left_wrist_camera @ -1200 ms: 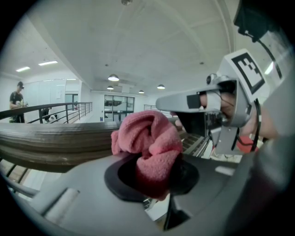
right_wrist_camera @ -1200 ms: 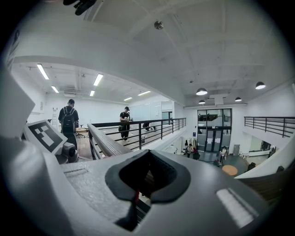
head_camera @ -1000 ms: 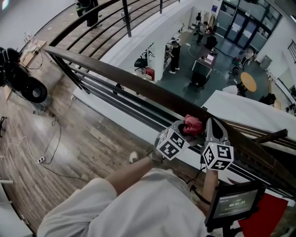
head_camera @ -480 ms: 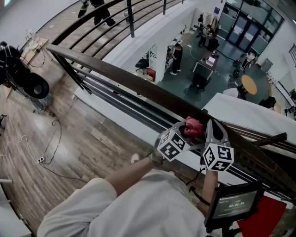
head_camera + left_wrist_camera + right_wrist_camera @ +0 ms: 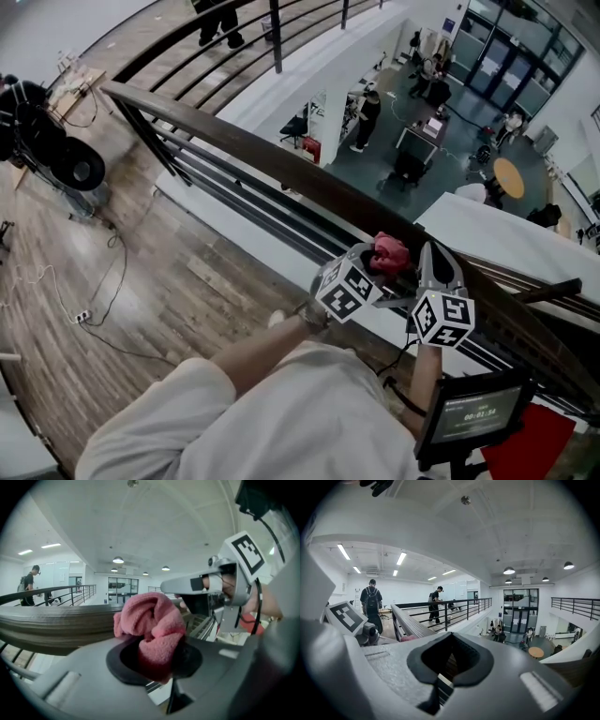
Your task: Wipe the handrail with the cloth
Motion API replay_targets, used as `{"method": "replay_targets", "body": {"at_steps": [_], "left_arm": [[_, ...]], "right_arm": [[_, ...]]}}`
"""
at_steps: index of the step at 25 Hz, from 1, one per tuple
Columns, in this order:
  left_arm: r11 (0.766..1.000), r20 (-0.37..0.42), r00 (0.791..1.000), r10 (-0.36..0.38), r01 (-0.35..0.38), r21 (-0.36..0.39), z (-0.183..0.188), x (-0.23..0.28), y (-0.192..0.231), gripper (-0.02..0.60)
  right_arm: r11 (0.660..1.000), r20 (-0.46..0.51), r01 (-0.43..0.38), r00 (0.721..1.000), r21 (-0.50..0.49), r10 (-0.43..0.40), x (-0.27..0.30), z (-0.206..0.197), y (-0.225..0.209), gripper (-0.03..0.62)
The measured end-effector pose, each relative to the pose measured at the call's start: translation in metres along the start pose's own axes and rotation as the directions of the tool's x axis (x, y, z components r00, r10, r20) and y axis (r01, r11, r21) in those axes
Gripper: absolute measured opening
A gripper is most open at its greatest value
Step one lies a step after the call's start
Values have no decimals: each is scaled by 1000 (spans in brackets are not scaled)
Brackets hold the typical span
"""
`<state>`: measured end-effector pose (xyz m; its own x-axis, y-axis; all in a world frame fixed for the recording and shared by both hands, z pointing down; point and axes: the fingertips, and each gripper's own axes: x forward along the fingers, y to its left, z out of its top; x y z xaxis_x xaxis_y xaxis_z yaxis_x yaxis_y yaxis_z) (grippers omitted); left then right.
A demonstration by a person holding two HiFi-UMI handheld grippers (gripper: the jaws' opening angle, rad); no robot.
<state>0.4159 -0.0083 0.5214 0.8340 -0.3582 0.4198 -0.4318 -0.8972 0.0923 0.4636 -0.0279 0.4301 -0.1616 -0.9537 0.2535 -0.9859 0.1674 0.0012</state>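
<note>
You are facing a long stretch of handrail (image 5: 281, 169) running away to the left, and nothing on it is showing as wiped, so I judge most of the job is waiting. Your left gripper (image 5: 373, 270) is pinching the bunched pink cloth (image 5: 391, 253) at the handrail's top. Your right gripper (image 5: 434, 262), jaws pressed together on nothing, is hovering just beside it over the handrail.

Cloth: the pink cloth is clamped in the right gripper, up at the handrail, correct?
No. The pink cloth is clamped in the left gripper, not the right gripper, up at the handrail; the left gripper view shows it.
</note>
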Motion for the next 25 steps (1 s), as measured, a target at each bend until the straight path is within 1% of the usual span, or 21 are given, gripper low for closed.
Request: {"method": "replay_targets", "body": {"at_steps": [13,19,25], "left_arm": [[998,-2,999,39,-39,44,-10,-24,42,91],[998,-1,999,50,-50,47,-9,-34,57,91],[997,0,998,63,-63,53,-16,-44,76,91]], "right_arm": [[1000,-12,-20,1000,-22,20,16,2,21,2],[1000,-17,-18,1000,-24,17,21,6,25,2],[1000,-24,-18,1000,-16,17,31,1,34,2]]}}
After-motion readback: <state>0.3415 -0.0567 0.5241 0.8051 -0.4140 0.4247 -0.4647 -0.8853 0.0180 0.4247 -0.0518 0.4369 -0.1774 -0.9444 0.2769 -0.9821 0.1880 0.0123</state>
